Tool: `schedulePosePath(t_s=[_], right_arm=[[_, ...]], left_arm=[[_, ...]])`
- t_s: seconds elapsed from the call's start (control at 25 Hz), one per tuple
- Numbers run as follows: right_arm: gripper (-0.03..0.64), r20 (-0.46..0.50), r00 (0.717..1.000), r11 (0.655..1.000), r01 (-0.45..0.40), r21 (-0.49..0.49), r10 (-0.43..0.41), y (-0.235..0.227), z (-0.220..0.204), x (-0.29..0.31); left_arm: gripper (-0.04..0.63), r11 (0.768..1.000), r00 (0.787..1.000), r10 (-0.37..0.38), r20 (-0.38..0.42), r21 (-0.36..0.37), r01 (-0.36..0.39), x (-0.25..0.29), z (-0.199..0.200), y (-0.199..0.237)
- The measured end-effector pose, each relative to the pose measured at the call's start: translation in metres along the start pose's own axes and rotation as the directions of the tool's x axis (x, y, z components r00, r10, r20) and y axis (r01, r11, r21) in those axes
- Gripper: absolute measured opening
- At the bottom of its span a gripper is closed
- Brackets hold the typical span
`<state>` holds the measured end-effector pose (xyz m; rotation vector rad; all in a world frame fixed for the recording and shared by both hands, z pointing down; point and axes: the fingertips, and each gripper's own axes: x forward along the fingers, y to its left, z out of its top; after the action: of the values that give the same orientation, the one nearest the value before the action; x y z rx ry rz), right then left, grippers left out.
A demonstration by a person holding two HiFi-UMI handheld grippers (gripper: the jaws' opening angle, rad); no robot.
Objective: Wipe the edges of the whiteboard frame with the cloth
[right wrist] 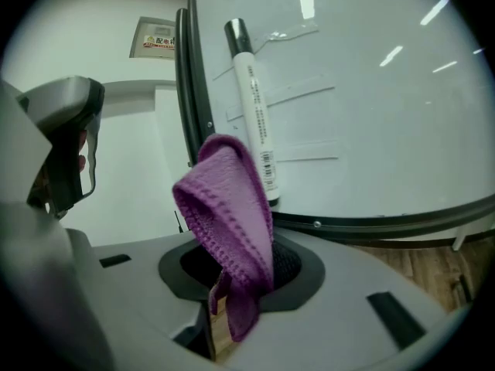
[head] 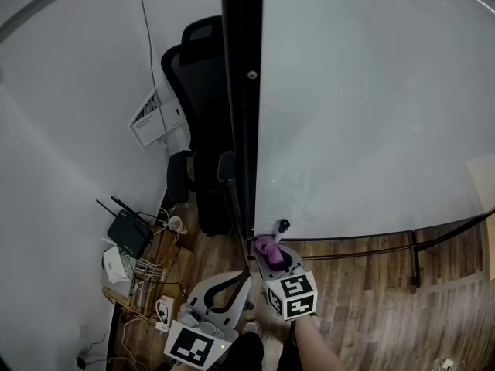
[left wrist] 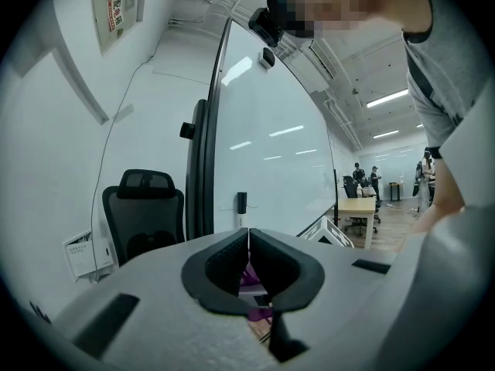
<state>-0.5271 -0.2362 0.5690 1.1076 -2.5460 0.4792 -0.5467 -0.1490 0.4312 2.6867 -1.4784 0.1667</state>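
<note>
One purple cloth [right wrist: 228, 207], clamped in the right gripper [head: 272, 255], sits just below the whiteboard frame [head: 241, 91], whose upright edge climbs the picture. The left gripper [left wrist: 248, 242], closed and empty, lies farther away.

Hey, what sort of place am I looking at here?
Likely an open-plan office: a big whiteboard with a marker, a black office chair beside it, desks and people farther back.

Office corner: white wall [head: 69, 153], wood plank floor [head: 363, 284].
A black office chair [head: 197, 76] stands by the wall, a router [head: 128, 234] low nearby; strip lights [left wrist: 387, 97] glow overhead.
</note>
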Motion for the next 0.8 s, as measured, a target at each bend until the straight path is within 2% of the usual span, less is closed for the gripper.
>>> schedulePosePath(t_s=[0.28, 0.8], right_arm=[[0.112, -0.033, 0.999, 0.999, 0.01, -0.032, -0.011, -0.029, -0.008, -0.017], [0.112, -0.034, 0.998, 0.999, 0.045, 0.028, -0.044, -0.08, -0.012, -0.049]], left_arm=[[0.02, 1.0, 1.0, 0.013, 0.004, 0.003, -0.013, 0.017, 0.004, -0.021], [0.02, 1.0, 1.0, 0.024, 0.003, 0.007, -0.024, 0.047, 0.009, -0.041]])
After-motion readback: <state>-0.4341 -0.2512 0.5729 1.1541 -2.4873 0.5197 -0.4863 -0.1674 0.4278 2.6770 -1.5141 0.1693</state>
